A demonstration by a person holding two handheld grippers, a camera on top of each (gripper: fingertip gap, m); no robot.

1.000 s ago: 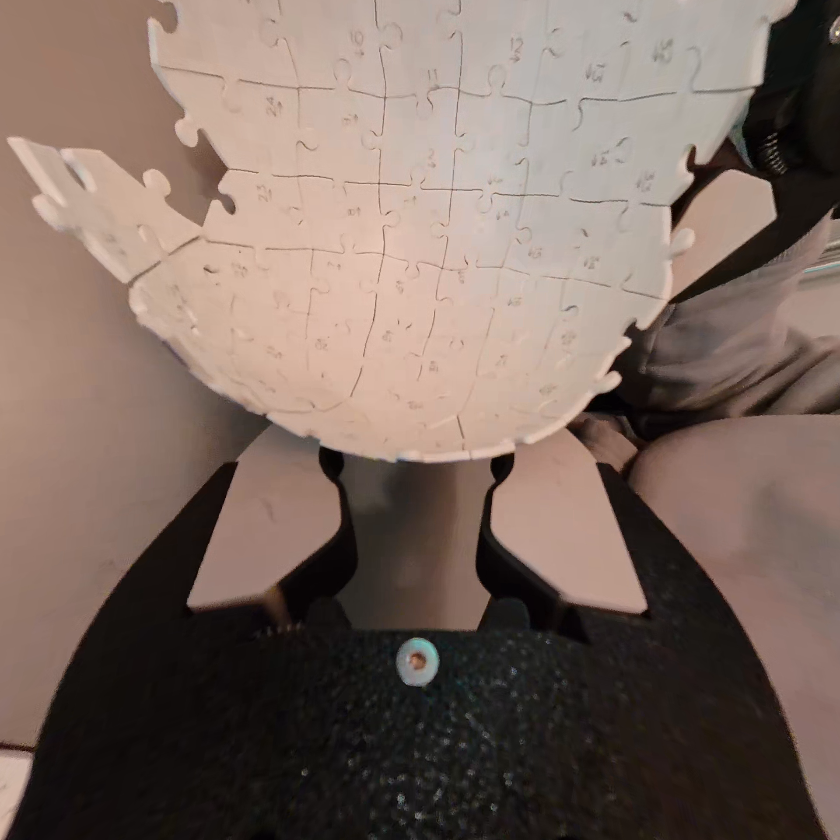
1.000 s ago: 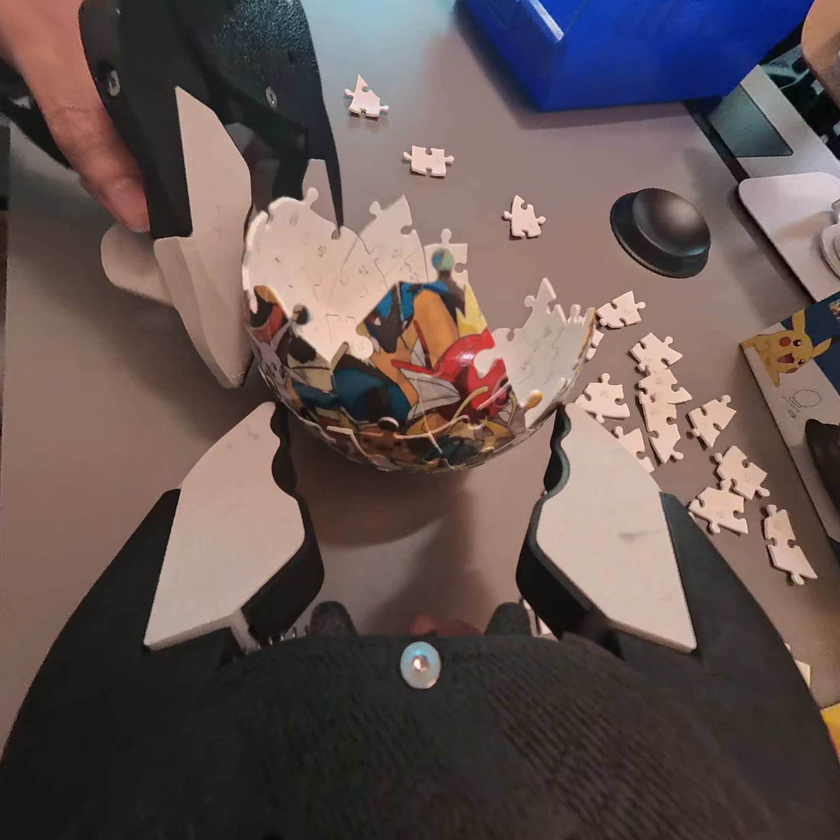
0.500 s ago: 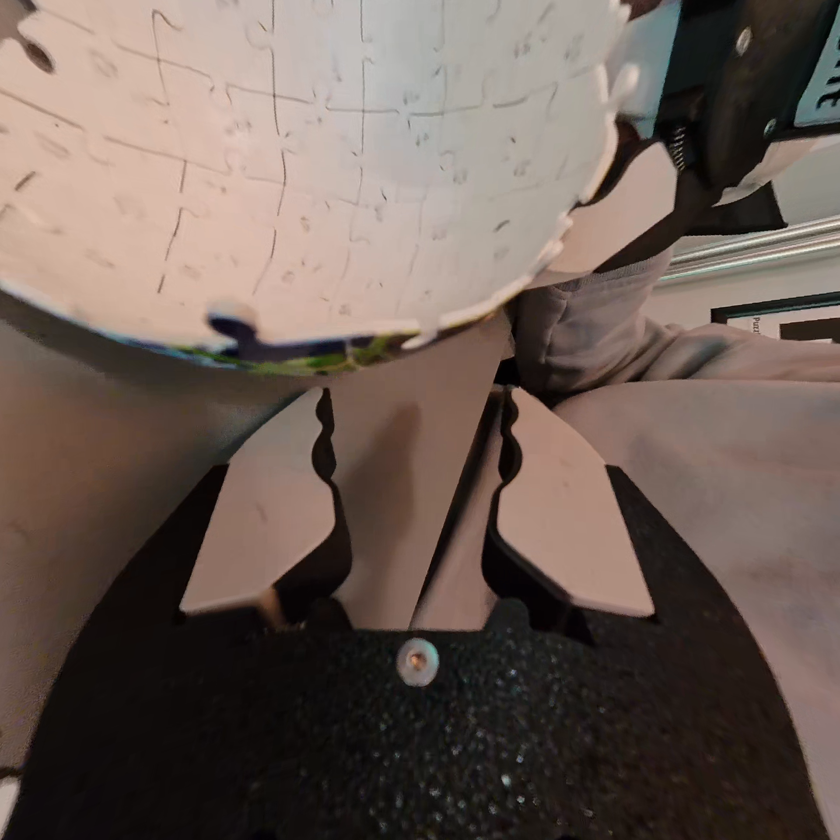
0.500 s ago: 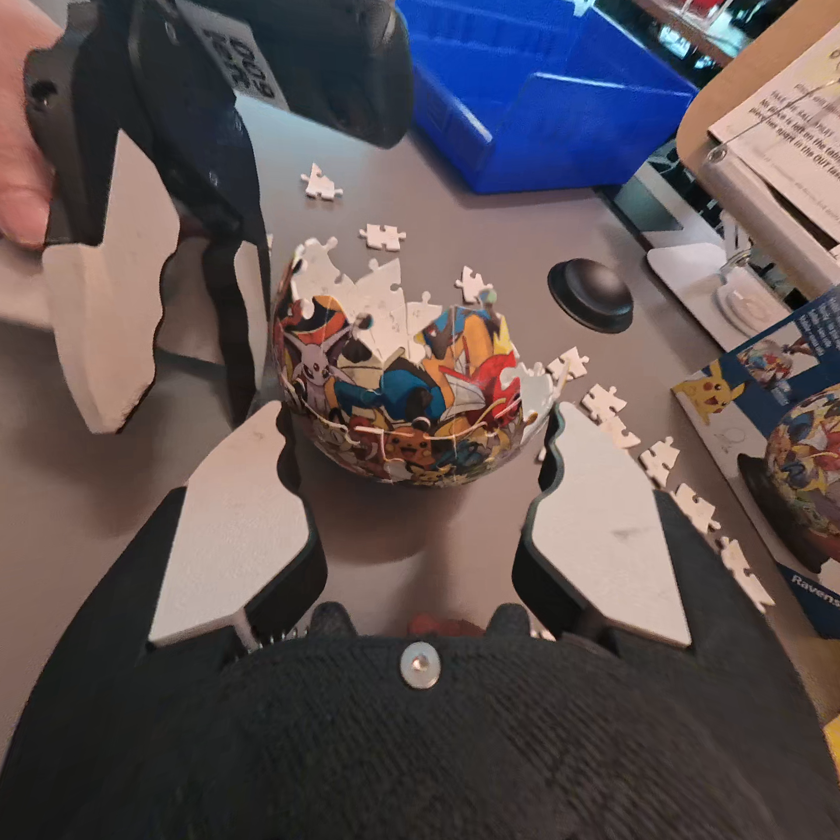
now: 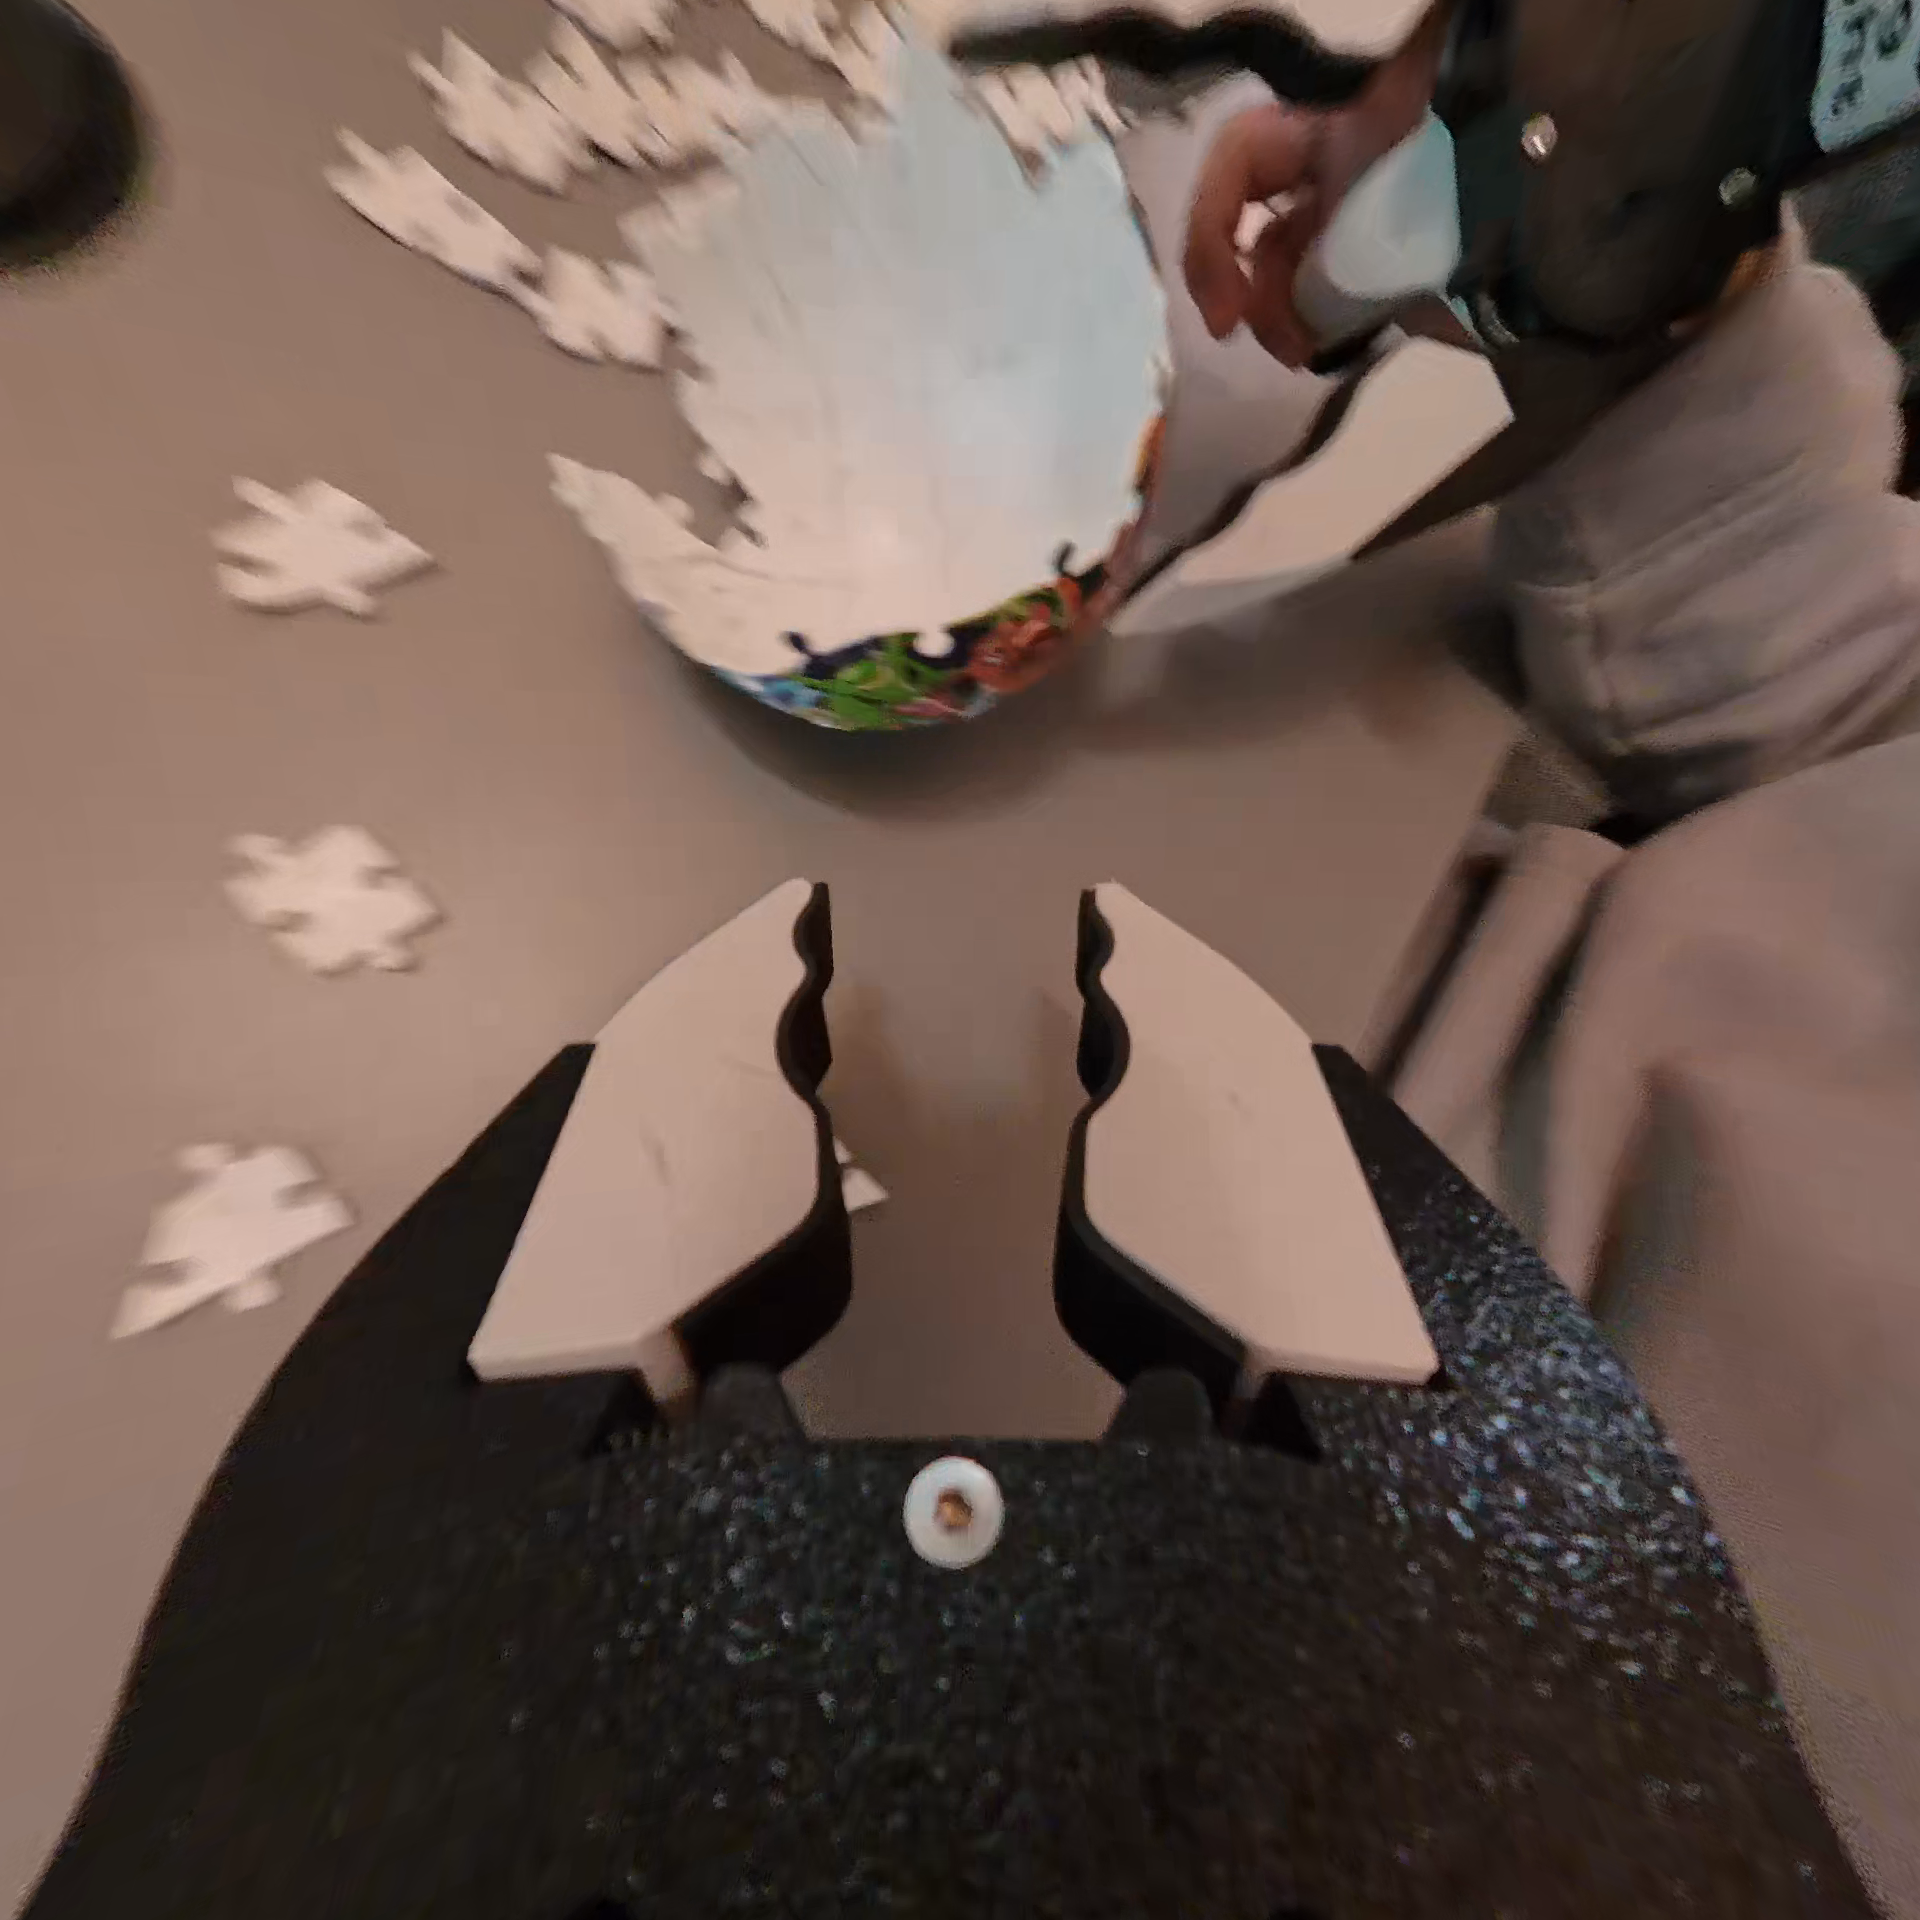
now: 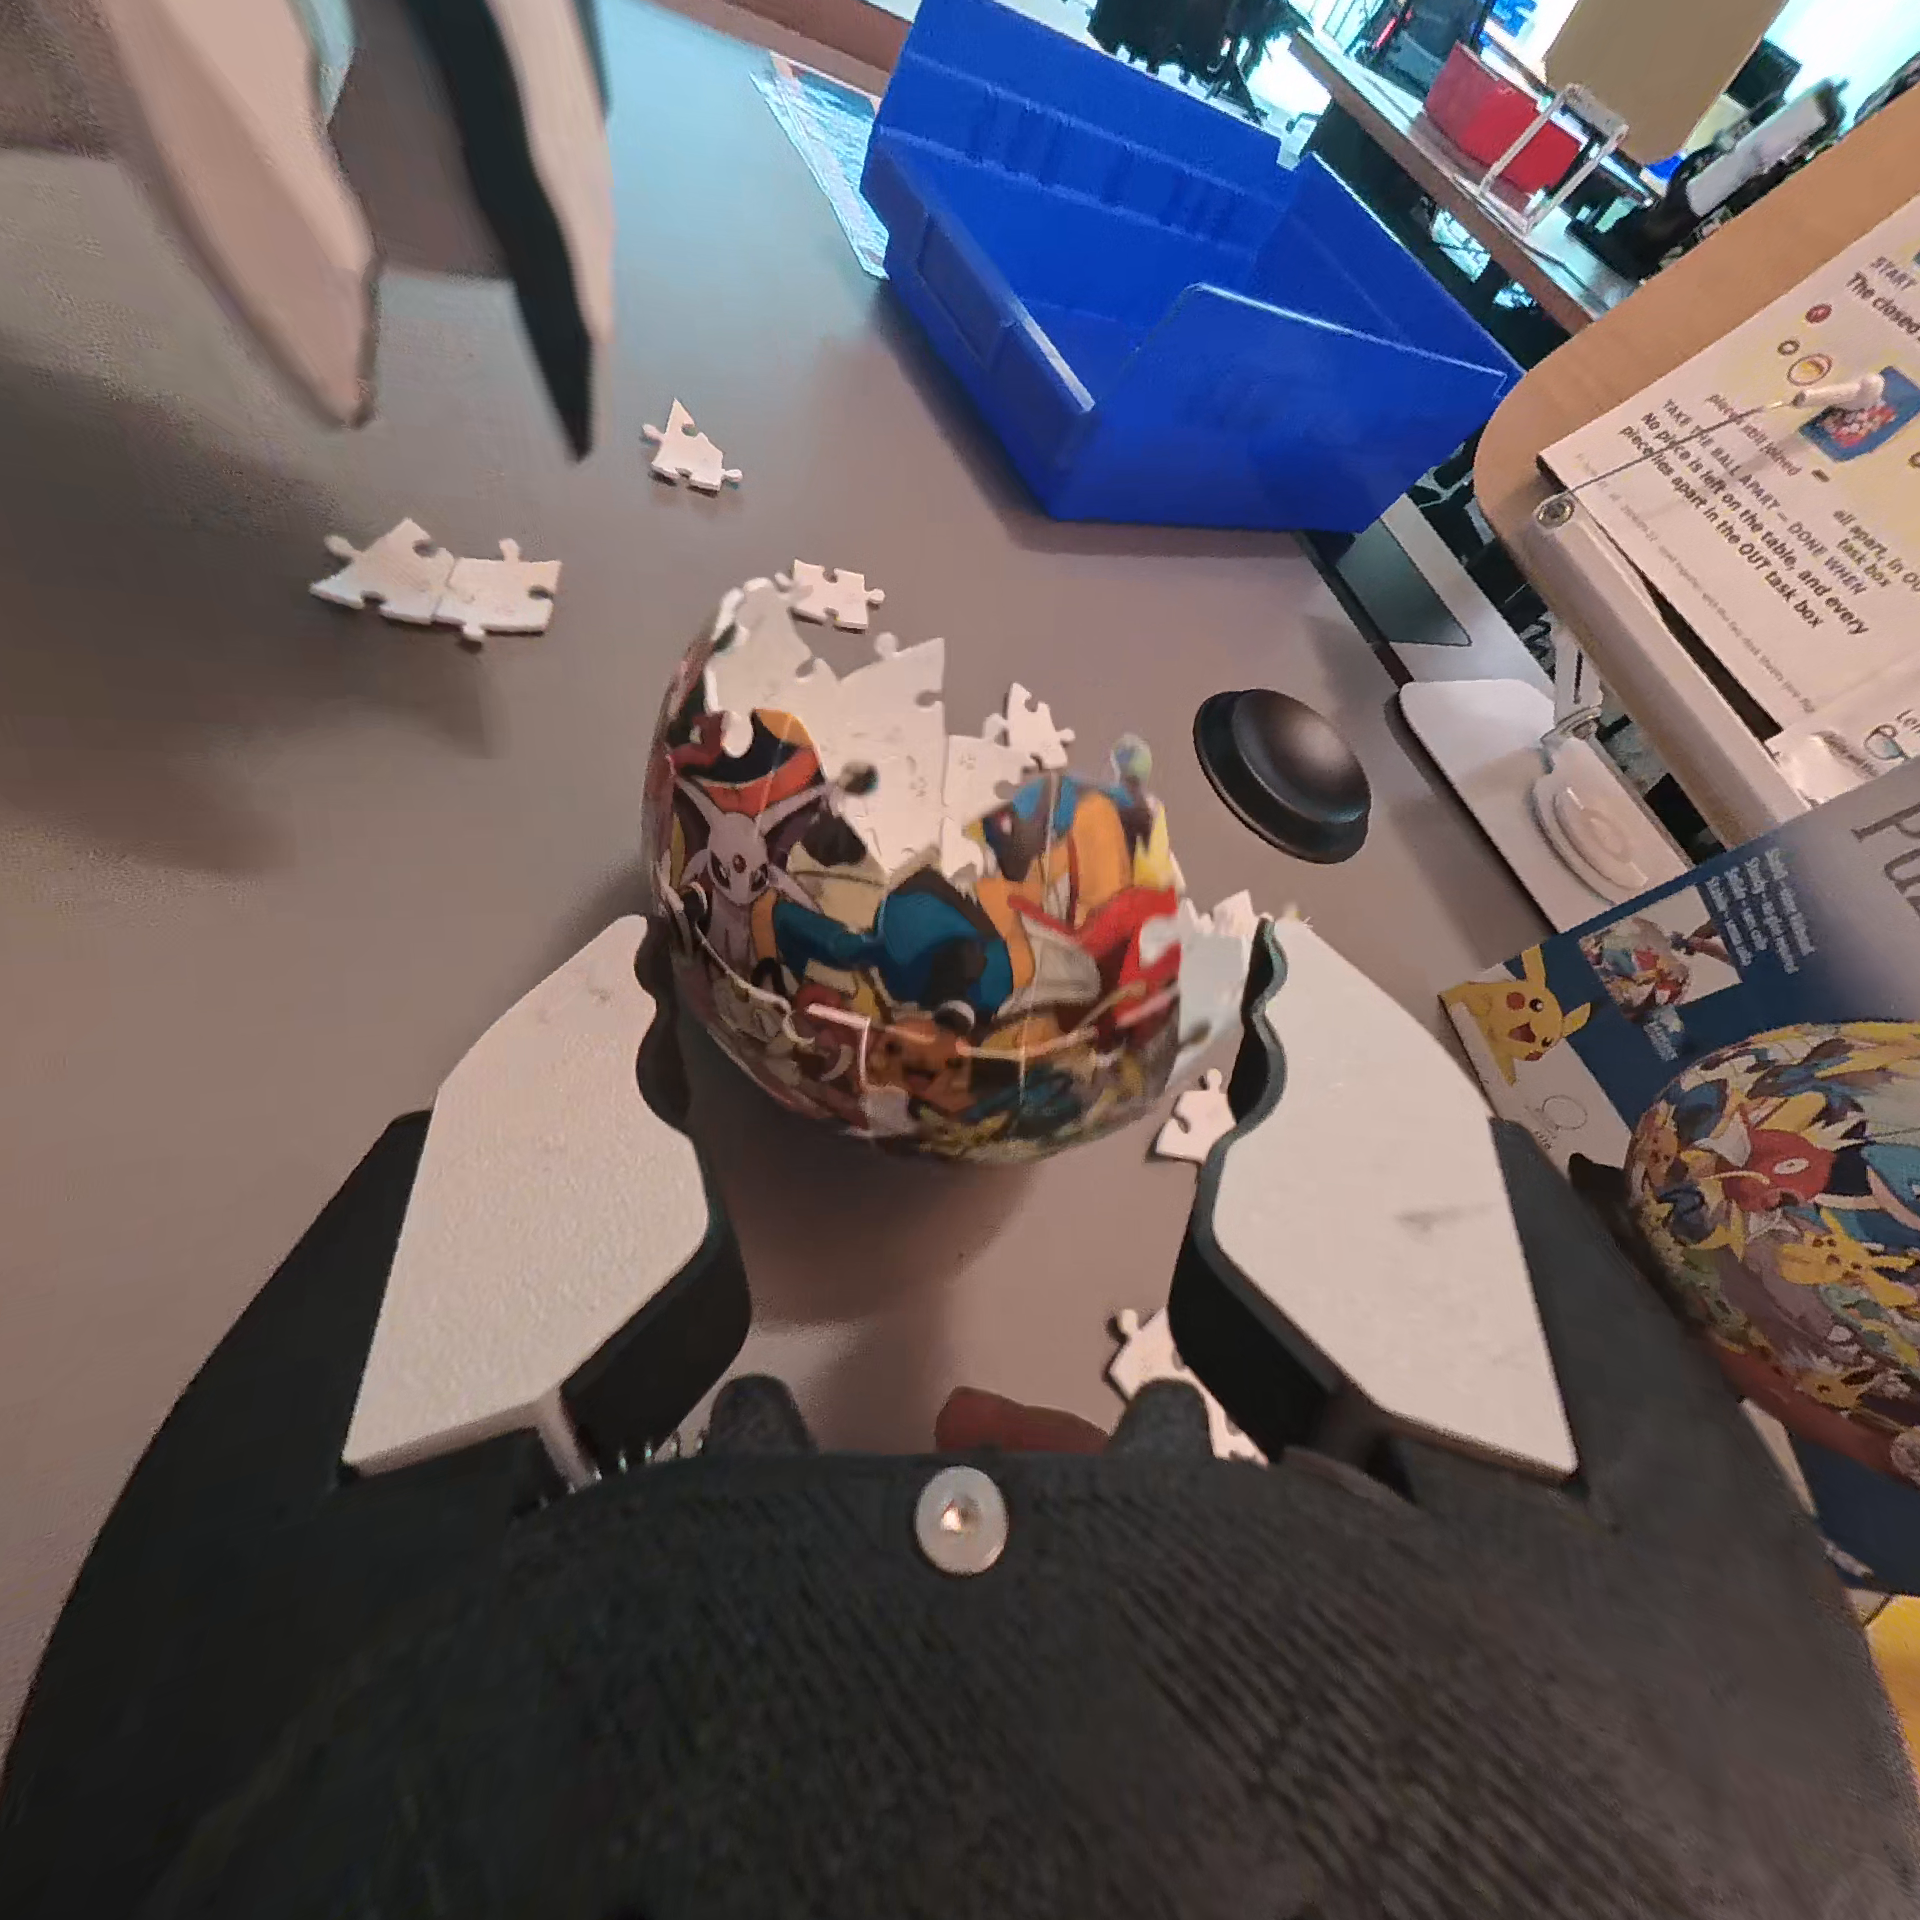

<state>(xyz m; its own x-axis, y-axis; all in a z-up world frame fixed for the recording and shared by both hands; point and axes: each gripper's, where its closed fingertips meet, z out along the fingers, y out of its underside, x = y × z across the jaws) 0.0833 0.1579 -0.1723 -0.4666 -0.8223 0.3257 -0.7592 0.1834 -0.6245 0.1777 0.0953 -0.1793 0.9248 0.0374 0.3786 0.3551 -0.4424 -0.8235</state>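
Observation:
A half-built puzzle ball (image 6: 914,966), colourful outside and white inside, sits tilted on the grey table (image 6: 260,935). My right gripper (image 6: 954,940) is open, with one fingertip on each side of the ball, close to or touching its shell. In the left wrist view the ball (image 5: 914,416) is blurred ahead of my left gripper (image 5: 951,904), which is open, empty and well short of it. The left gripper also shows raised at the top left of the right wrist view (image 6: 468,260). Two joined white pieces (image 6: 447,587) lie left of the ball.
Loose white pieces (image 5: 332,899) lie scattered around the ball. A blue bin (image 6: 1143,343) stands behind, a black round stand (image 6: 1283,774) to the right, and the puzzle box (image 6: 1714,1143) and a printed sheet (image 6: 1766,468) at the right edge.
My left gripper has left the ball's rim and pulled back and up. Two joined pieces now lie on the table at the left. My right gripper has come closer around the ball.

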